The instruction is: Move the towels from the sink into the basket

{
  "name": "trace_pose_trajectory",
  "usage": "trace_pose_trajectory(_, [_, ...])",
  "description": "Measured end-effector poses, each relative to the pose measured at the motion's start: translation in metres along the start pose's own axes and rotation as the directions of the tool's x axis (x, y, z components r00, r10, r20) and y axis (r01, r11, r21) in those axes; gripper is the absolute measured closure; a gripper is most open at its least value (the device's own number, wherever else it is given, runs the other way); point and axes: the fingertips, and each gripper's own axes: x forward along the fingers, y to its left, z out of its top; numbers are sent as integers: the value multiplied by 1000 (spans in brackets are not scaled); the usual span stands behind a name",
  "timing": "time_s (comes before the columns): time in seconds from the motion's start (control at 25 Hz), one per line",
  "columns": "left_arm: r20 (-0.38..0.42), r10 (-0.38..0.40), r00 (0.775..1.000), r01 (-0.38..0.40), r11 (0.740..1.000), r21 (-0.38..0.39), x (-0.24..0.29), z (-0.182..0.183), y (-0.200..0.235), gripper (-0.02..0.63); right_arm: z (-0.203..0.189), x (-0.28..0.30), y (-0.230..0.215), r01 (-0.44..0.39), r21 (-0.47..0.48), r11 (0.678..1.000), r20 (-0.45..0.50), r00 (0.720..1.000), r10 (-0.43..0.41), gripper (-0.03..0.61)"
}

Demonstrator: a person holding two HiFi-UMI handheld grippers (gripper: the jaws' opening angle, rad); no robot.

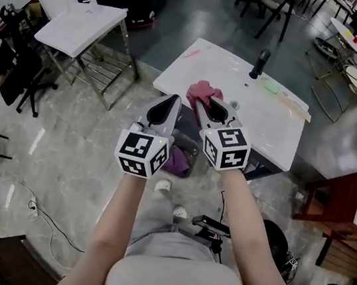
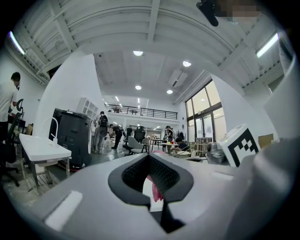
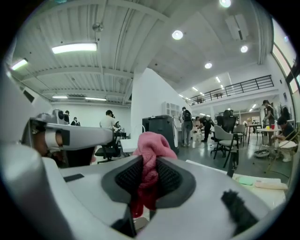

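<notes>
1. My right gripper (image 3: 149, 161) is clamped on a pink towel (image 3: 151, 145). The terry cloth bunches into a rounded lump past the jaw tips, and a darker red fold hangs down between the pads.
2. In the head view the same pink towel (image 1: 200, 91) sits at the tip of my right gripper (image 1: 206, 106), over the near-left part of the white sink (image 1: 269, 122). I can't tell whether its lower end touches the basin.
3. My left gripper (image 2: 149, 159) has its jaws together at the tips and holds nothing. The pink seen through the gap is the towel beyond it.
4. In the head view the left gripper (image 1: 171, 104) is just beside the right one, both pointing at the sink's near-left edge.
5. The dark basket (image 1: 190, 150) is on the floor under that near edge, showing between my two grippers, with a purple towel (image 1: 176, 164) inside.
6. The black faucet (image 1: 260, 63) stands at the sink's far side, well apart from the towel. A green item (image 1: 269, 87) lies near it.
7. Room to move: bare stone floor to the left of the basket. A white table (image 1: 83, 26) on a metal frame stands further left, well apart.
</notes>
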Motion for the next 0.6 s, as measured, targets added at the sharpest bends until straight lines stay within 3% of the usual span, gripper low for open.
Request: trace_pose_trajectory(0.6, [-7,29,1000,-29,1000,8,-16,0,4,607,15,-45,22,-38,34,999,109,993,34,497])
